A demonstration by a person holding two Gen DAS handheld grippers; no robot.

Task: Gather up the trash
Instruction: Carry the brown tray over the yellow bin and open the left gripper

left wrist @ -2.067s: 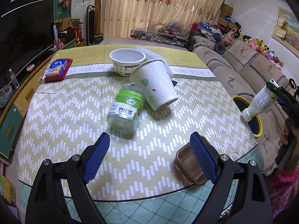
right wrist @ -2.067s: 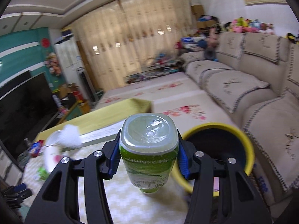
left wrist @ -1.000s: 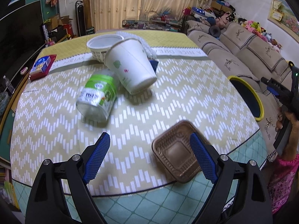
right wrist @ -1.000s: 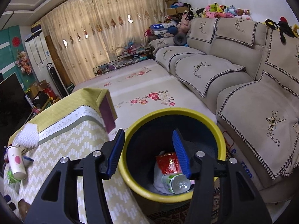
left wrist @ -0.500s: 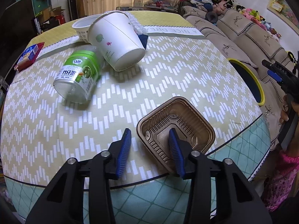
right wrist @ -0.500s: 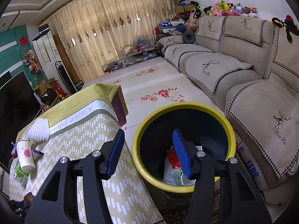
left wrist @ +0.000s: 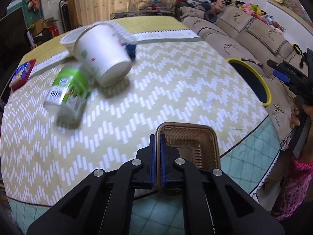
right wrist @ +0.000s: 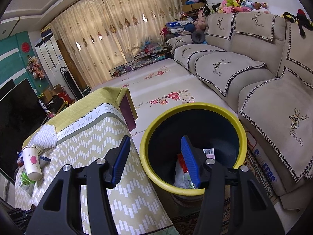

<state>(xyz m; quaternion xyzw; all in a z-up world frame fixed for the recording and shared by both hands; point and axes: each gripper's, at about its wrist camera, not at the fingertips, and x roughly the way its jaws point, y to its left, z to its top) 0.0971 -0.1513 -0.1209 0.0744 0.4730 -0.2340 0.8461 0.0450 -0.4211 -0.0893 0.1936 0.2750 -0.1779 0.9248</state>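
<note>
1. Left wrist view: since a second ago the left gripper (left wrist: 158,150) has closed from wide open; its blue pads now pinch the near left wall of the brown ribbed plastic tray (left wrist: 192,146), lower centre, ready for lifting.
2. A white paper cup (left wrist: 103,53) and a green jar (left wrist: 67,91) lie tipped at upper left.
3. Right wrist view: the right gripper (right wrist: 156,162) hangs half open and empty over the yellow-rimmed bin (right wrist: 148,137), lower centre.

Left gripper (left wrist: 158,137): angled steeply down, blue pads pinched together on the near left rim of the brown tray (left wrist: 192,146).
Left jaws: fully closed, only the thin tray wall between them.
Right gripper (right wrist: 155,148): tilted down, held over the edge of the yellow bin (right wrist: 241,137).
Right jaws: standing half apart, nothing between the pads.
Right hand (left wrist: 296,113): seen from the left camera, fingers wrapped around the black handle, a pink patterned sleeve below it.
</note>
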